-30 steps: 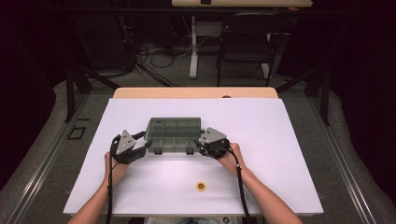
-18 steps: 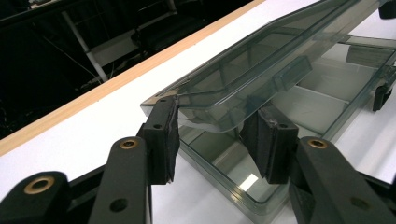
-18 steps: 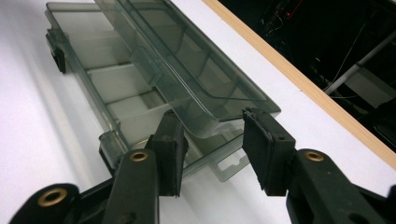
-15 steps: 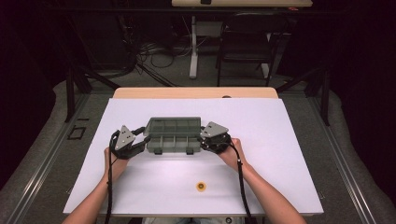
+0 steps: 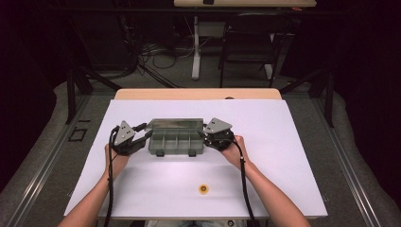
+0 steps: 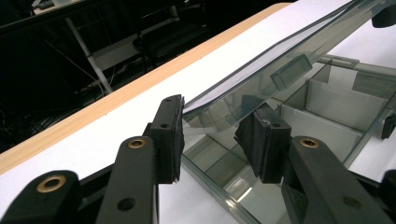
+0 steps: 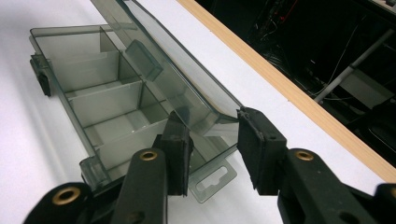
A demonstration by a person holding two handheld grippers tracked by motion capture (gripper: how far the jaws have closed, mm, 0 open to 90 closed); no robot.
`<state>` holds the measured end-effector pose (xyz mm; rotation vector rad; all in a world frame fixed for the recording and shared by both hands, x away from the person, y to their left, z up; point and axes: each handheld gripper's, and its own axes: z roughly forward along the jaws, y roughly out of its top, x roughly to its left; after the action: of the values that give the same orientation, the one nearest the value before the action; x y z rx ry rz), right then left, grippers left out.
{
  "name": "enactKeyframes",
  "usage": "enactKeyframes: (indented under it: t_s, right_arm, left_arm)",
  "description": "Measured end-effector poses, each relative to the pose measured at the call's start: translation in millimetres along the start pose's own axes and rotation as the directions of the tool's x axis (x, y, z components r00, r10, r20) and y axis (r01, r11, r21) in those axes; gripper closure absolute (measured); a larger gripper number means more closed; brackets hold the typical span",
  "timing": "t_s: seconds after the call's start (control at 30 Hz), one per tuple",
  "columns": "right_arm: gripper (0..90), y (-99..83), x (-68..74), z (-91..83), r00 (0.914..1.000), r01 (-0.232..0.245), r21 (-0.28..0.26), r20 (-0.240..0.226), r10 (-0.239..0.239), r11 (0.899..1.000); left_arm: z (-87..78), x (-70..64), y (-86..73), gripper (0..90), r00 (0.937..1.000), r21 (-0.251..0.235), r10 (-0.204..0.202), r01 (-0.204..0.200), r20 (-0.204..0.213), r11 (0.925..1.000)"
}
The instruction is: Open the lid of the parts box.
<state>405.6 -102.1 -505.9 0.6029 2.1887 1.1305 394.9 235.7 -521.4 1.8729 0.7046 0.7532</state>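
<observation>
We see a smoky clear plastic compartment box [image 5: 176, 138] lying on the white table [image 5: 283, 156] between our two grippers, its hinged lid [image 5: 175, 124] raised partway (tilted, not upright). The left gripper [image 5: 146, 137] straddles the lid's left end with its jaws parted, as does the right gripper [image 5: 204, 135] at the lid's right end. A small yellow disc [image 5: 203, 189] sits well apart, nearer us.

High view forward and down; both gripper views close, facing inward, sharing the compartment box [image 5: 176, 136].
</observation>
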Motion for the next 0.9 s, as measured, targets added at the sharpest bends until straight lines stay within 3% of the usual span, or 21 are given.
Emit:
enactKeyframes:
  t_s: [0.17, 0.4, 0.5, 0.9]
  right_arm:
    - [66.8, 3.3, -4.8, 0.5, 0.9998, -0.017, 0.004, -0.004, 0.017, 1.0]
    - [67.4, 6.8, -7.9, 1.8, 0.9996, -0.028, -0.007, 0.001, 0.028, 1.0]
    - [68.6, 7.9, -10.1, 1.9, 0.9992, -0.039, -0.013, 0.002, 0.039, 0.999]
    - [69.6, 12.2, -15.4, 4.0, 0.9981, -0.061, -0.011, 0.001, 0.061, 0.998]
  left_arm:
    - [1.1, 3.1, 4.4, 62.5, 0.9996, 0.0, -0.027, 0.027, -0.003, 0.9996]
    - [1.4, 5.9, 8.2, 63.9, 0.9998, 0.003, -0.021, 0.021, -0.004, 0.9998]
    - [1.5, 8.3, 8.6, 64.9, 0.9992, -0.009, -0.039, 0.039, 0.004, 0.9992]
    - [3.0, 11.1, 16.2, 67.5, 0.9997, 0.017, -0.023, 0.023, -0.008, 0.9996]
